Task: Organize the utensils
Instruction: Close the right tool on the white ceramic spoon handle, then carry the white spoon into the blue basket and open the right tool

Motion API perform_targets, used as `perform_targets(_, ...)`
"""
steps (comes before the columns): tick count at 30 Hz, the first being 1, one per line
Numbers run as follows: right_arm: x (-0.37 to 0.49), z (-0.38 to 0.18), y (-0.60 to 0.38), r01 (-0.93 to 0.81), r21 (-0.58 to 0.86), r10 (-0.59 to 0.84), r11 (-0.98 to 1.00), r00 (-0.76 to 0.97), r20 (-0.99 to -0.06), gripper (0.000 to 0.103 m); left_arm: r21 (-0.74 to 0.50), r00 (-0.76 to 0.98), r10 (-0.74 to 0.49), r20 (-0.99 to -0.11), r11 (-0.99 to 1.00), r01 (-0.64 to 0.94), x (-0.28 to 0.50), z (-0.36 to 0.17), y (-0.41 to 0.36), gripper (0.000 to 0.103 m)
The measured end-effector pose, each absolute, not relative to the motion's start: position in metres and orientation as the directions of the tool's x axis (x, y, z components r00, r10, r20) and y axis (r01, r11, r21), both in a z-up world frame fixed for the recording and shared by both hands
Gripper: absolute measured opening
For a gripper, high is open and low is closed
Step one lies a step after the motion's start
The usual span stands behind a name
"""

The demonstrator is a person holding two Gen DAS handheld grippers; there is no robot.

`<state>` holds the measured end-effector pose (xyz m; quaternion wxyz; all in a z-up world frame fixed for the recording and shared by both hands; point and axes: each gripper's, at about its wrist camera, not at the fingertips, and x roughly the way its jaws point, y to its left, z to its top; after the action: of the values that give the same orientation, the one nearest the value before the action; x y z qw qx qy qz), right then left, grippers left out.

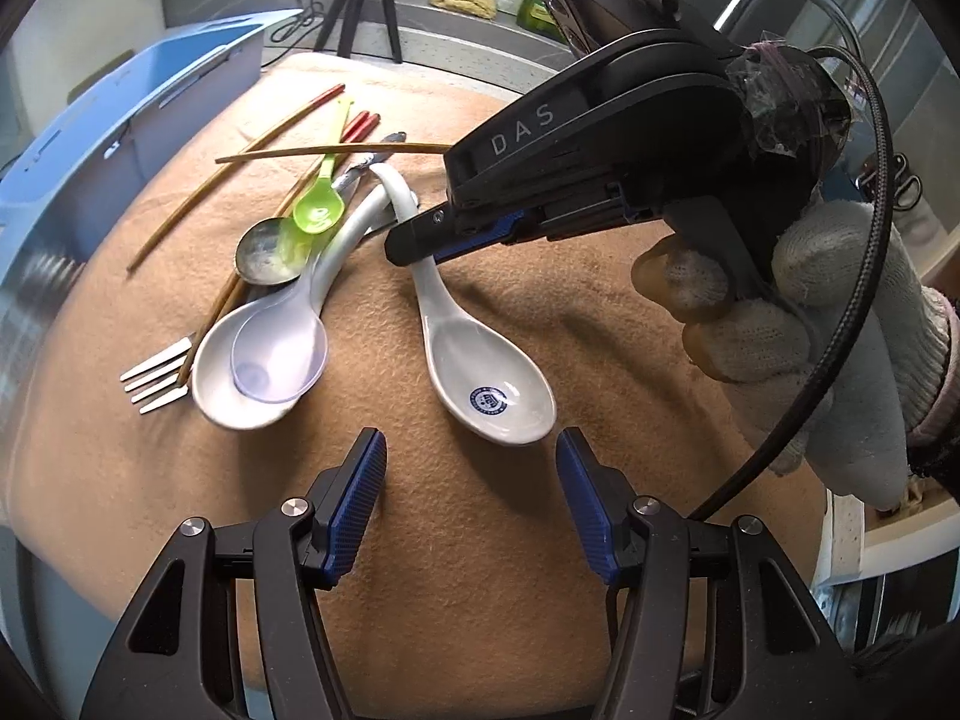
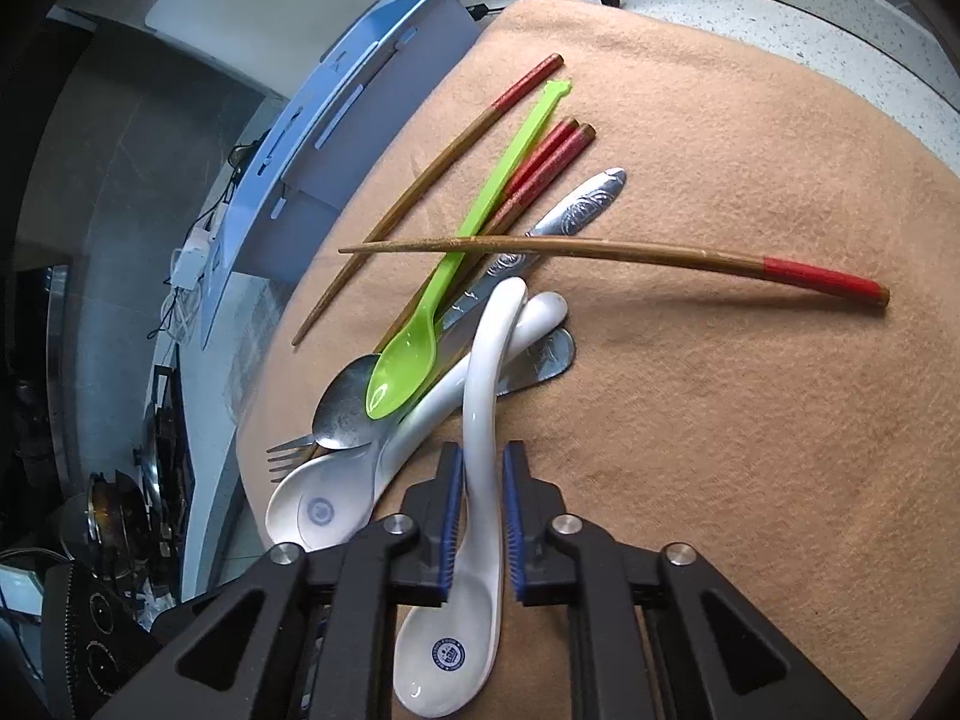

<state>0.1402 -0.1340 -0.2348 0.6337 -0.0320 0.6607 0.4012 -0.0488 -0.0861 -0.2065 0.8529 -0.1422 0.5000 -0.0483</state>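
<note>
A white ceramic soup spoon [image 1: 489,381] with a blue emblem lies on the tan cloth. My right gripper [image 1: 414,243] is shut on its handle; in the right wrist view the handle [image 2: 480,450] runs between the blue pads of the gripper [image 2: 483,468]. My left gripper [image 1: 471,450] is open and empty, just in front of the spoon's bowl. A pile lies to the left: a second white soup spoon [image 1: 240,384] with a clear plastic spoon [image 1: 279,354] in it, a green plastic spoon [image 1: 318,210], a metal spoon [image 1: 264,252], a fork [image 1: 156,378] and several red-tipped chopsticks [image 2: 600,255].
A blue plastic bin [image 1: 120,120] stands at the cloth's far left edge. A black tripod [image 1: 366,6] stands behind the cloth on the counter. The tan cloth [image 1: 480,540] covers the work surface. A metal knife handle [image 2: 576,204] lies under the chopsticks.
</note>
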Motion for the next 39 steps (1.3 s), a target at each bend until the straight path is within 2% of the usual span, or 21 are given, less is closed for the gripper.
perform_targets(6, 0.144, -0.234, -0.158, -0.484, 0.513, 0.490, 0.709, -0.185, -0.852, 0.010, -0.279, 0.489, -0.231, -0.841, 0.960, -0.025, -0.037, -0.210, -0.094, 0.052)
perform_targets(8, 0.144, -0.233, -0.162, -0.476, 0.513, 0.492, 0.715, -0.179, -0.852, 0.010, -0.278, 0.484, -0.237, -0.842, 0.961, -0.012, -0.032, -0.213, -0.096, 0.043)
perform_targets(11, 0.143, -0.232, -0.166, -0.476, 0.512, 0.496, 0.715, -0.170, -0.851, 0.010, -0.270, 0.480, -0.236, -0.845, 0.963, -0.001, -0.026, -0.219, -0.096, 0.039)
perform_targets(28, 0.146, -0.232, -0.184, -0.408, 0.550, 0.531, 0.729, -0.171, -0.830, 0.010, -0.264, 0.488, -0.246, -0.838, 0.964, 0.034, -0.018, -0.220, -0.096, 0.038)
perform_targets(39, 0.145, -0.209, -0.184, -0.390, 0.580, 0.577, 0.715, -0.139, -0.805, 0.010, -0.268, 0.526, -0.258, -0.810, 0.962, 0.059, -0.020, -0.200, -0.084, 0.038)
